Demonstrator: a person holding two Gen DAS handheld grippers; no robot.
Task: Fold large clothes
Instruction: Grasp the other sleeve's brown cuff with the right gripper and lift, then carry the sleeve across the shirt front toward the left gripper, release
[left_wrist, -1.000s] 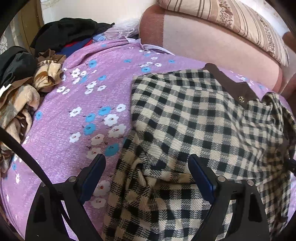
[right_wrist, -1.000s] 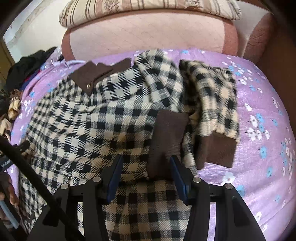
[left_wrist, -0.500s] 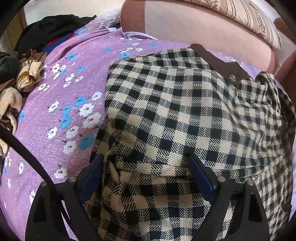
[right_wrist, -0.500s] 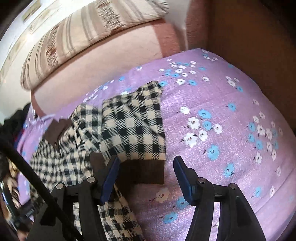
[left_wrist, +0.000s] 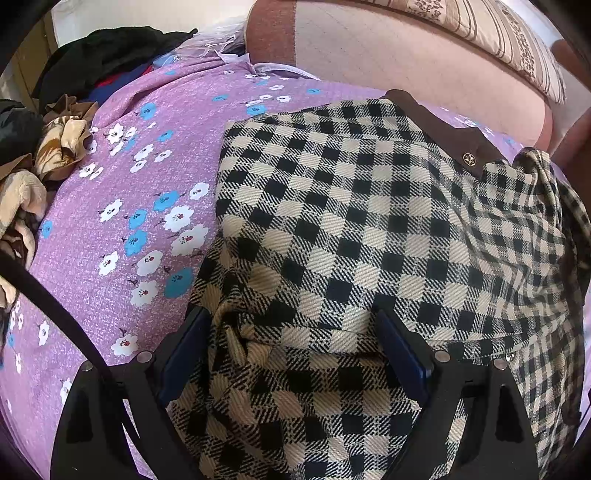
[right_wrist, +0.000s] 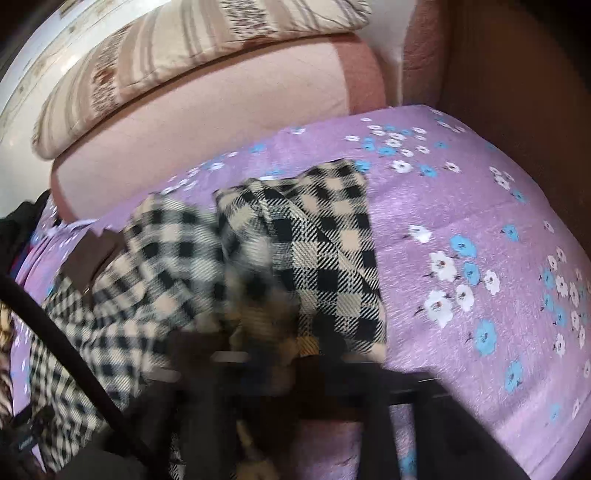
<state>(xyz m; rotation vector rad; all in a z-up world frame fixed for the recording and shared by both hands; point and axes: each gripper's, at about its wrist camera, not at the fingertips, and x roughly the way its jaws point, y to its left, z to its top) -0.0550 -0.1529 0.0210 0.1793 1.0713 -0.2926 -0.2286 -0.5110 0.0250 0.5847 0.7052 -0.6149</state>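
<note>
A black-and-cream checked jacket (left_wrist: 351, 236) with a brown collar (left_wrist: 443, 129) lies on the purple flowered bedspread (left_wrist: 122, 206). My left gripper (left_wrist: 291, 347) is open, its fingers straddling a bunched fold of the jacket's near edge. In the right wrist view the jacket's sleeve (right_wrist: 325, 258) lies folded toward the middle. My right gripper (right_wrist: 273, 354) is blurred by motion; its fingers appear closed on the sleeve's brown cuff.
A pile of other clothes (left_wrist: 33, 177) sits at the bed's left edge. A pink bolster (right_wrist: 207, 122) and a striped pillow (right_wrist: 192, 48) lie at the head. A brown wooden side (right_wrist: 517, 92) runs along the right.
The right gripper's fingers have closed around the sleeve cuff and it is moving, blurring the view. The left gripper has backed off slightly and stays open.
</note>
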